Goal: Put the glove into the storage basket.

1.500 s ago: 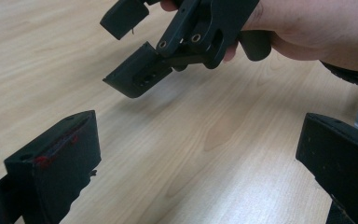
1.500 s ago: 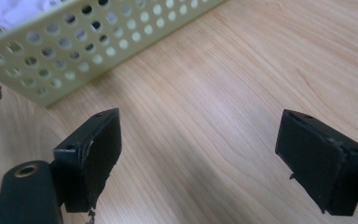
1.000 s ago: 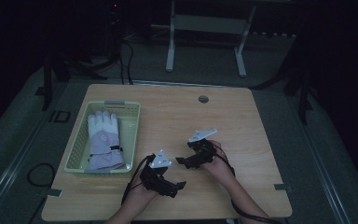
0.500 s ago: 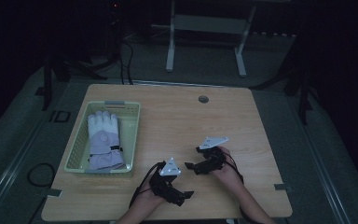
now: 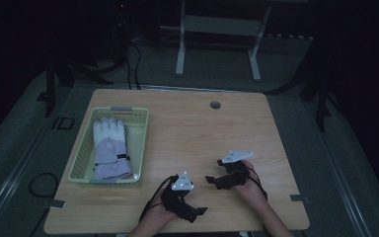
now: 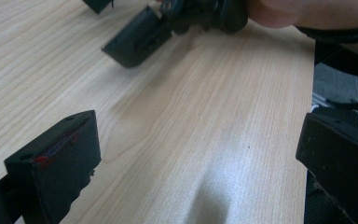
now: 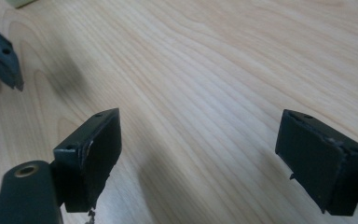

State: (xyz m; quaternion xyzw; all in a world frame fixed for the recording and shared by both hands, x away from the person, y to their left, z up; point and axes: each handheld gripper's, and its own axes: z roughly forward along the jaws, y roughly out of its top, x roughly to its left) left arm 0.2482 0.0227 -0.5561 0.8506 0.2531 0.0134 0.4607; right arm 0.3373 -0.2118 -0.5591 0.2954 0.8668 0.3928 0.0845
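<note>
Low over the bare table (image 5: pixel 187 133), left gripper (image 5: pixel 197 212) and right gripper (image 5: pixel 213 180) both hold their jaws wide, empty.

A pale wooden table with rounded corners (image 5: pixel 192 128) stands on grey carpeted floor (image 5: pixel 29 148) in a dim room. At twelve o'clock beyond it, a pale metal two-legged stand (image 5: pixel 217 29) rises into darkness. Black cables (image 5: pixel 133 59) trail at eleven o'clock.

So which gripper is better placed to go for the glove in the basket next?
Left. The left gripper sits on the basket's side of the table, nearer the white and lilac glove in the green basket. The right gripper is farther right. Both are open and empty.
</note>
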